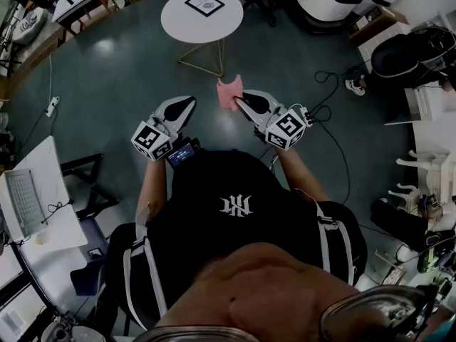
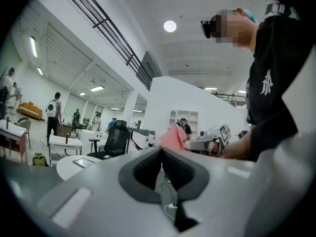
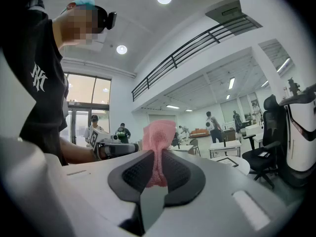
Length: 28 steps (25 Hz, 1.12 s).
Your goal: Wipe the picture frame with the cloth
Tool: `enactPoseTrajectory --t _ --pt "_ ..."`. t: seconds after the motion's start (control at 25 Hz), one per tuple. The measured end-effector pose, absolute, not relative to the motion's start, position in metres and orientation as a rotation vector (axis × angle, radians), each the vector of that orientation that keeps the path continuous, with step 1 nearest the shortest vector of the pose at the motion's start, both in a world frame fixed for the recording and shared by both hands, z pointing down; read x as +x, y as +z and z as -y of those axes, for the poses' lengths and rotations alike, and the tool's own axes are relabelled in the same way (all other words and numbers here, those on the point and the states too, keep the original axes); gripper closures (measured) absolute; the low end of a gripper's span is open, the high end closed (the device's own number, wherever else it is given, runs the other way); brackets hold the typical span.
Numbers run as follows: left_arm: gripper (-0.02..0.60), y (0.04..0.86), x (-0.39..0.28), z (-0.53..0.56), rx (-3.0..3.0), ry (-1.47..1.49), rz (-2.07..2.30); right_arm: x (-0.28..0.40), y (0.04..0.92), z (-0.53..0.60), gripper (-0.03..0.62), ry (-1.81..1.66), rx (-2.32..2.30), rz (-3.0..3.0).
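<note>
A black picture frame [image 1: 204, 3] lies flat on a round white table [image 1: 178, 21] ahead of me; it also shows small as the picture frame [image 2: 81, 162] in the left gripper view. My right gripper [image 1: 239, 101] is shut on a pink cloth [image 1: 229, 92], which sticks up between its pads as the pink cloth [image 3: 158, 139]. My left gripper [image 1: 187, 102] is shut with nothing in it, its jaws pressed together. Both grippers are held in front of my chest, short of the table. From the left gripper view the cloth [image 2: 172, 138] appears to the right.
An office chair [image 2: 115, 139] stands beyond the round table. Desks [image 1: 39, 191] are at my left, shelves and gear at my right [image 1: 427, 112]. Cables [image 1: 331, 120] trail on the dark floor. Several people stand in the background.
</note>
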<state>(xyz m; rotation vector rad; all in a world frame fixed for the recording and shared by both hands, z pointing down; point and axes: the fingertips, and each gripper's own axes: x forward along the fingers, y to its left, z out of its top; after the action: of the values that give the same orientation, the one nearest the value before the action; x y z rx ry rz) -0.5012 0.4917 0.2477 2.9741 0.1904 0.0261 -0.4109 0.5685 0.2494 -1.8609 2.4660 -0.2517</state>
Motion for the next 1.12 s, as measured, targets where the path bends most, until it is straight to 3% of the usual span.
enactPoseTrajectory --t 1.12 --pt "0.578 0.250 -0.496 -0.497 2.933 0.007 -0.130 -0.398 0.255 -0.582 0.543 -0.237 -1.896 -2.418"
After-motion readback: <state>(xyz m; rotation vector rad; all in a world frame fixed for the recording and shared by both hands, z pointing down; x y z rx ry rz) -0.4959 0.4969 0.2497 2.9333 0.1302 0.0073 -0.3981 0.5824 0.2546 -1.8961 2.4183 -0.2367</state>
